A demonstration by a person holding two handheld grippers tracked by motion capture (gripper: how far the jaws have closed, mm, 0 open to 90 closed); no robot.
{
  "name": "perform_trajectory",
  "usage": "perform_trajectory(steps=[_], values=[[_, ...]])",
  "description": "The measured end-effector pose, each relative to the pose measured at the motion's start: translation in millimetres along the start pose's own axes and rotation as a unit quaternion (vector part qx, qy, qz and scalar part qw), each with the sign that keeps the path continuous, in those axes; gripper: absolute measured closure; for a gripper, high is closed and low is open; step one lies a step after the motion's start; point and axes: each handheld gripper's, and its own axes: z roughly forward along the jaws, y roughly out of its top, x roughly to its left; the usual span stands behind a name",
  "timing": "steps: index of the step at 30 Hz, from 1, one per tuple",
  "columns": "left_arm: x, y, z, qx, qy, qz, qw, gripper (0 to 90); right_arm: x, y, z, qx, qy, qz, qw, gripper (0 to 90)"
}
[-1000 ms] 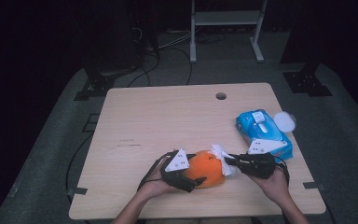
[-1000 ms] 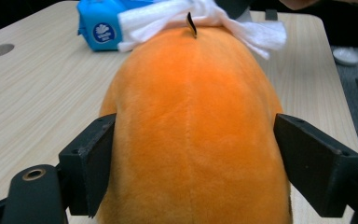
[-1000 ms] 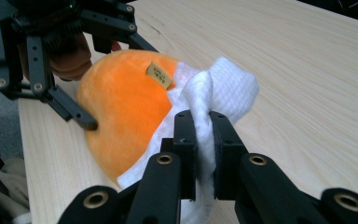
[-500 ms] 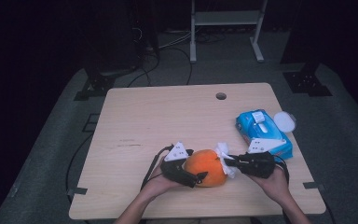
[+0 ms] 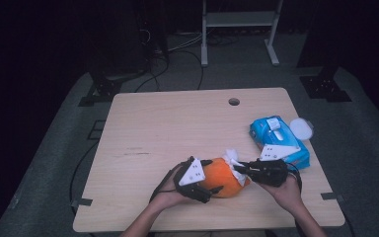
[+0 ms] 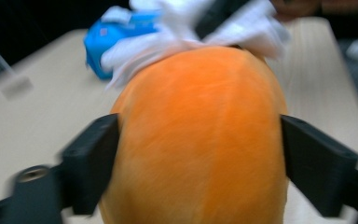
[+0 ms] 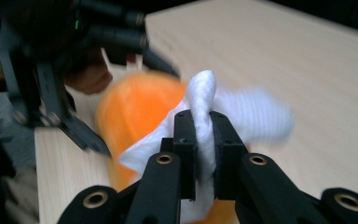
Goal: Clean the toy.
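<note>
1. Where the person's two forearms enter at the near edge of the pale wooden worktop (image 5: 168, 123), each hand carries a black hand-held gripper.
2. Left hand-held gripper (image 5: 205, 180): its jaws stand on either side of the round orange plush ball (image 5: 222, 177), one at each flank in the left gripper view. They have just been closing a little after opening, with the ball between them. The left gripper view is blurred, so I cannot tell for certain whether the pads press on the plush or only flank it.
3. Orange plush ball (image 6: 200, 135): rests on the worktop near its front edge, between the two hands, slightly right of centre in the high view.
4. Right hand-held gripper (image 7: 204, 135): jaws together, clamped on a crumpled white tissue (image 7: 205, 100). The tissue stands up between the pads and spreads onto the ball's surface.
5. White tissue (image 5: 234, 160) in the high view: sits against the ball's upper right side, touching it.
6. Farther right: a blue soft pack of wipes (image 5: 279, 140) lies on the worktop near its right edge, a round white lid (image 5: 302, 128) just beside it.
7. Farther back: a small round hole (image 5: 234, 101) in the worktop near its far edge.
8. Beyond the worktop: grey floor, dark cables, legs of a white metal stand (image 5: 237, 34).
</note>
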Motion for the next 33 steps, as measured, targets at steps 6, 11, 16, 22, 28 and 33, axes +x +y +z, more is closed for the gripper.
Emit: perform_trajectory(steps=[6, 11, 16, 22, 28, 33], values=[[-0.7, 1.5, 1.7, 0.015, 0.003, -0.028, 0.9995, 17.5, 13.2, 6.2, 0.5, -0.001, -0.001, -0.014, 0.9999, 81.9], [-9.1, 4.0, -0.8, 0.027, 0.005, 0.024, 0.9993, 21.4, 37.0, 18.5, 10.2, 0.007, 0.022, -0.064, 0.9977, 81.7], [1.8, -1.3, -3.0, 0.02, 0.01, -0.037, 0.9991, 14.5, 20.7, 12.0, 0.2, 0.017, -0.01, -0.06, 0.998, 81.6], [-6.6, 8.5, 1.9, 0.019, 0.028, -0.044, 0.9984, 22.6, 24.1, 11.8, -1.7, 0.008, -0.008, -0.056, 0.9984, 81.8], [-13.0, 12.2, 3.2, 0.024, 0.02, -0.03, 0.9991, 19.6, 43.8, 20.5, 15.5, 0.018, 0.011, -0.094, 0.9953, 81.8], [-3.9, 7.0, 3.8, 0.005, -0.001, -0.078, 0.997, 15.6, 34.7, 16.3, 5.2, 0.014, -0.013, -0.084, 0.9963, 81.8]])
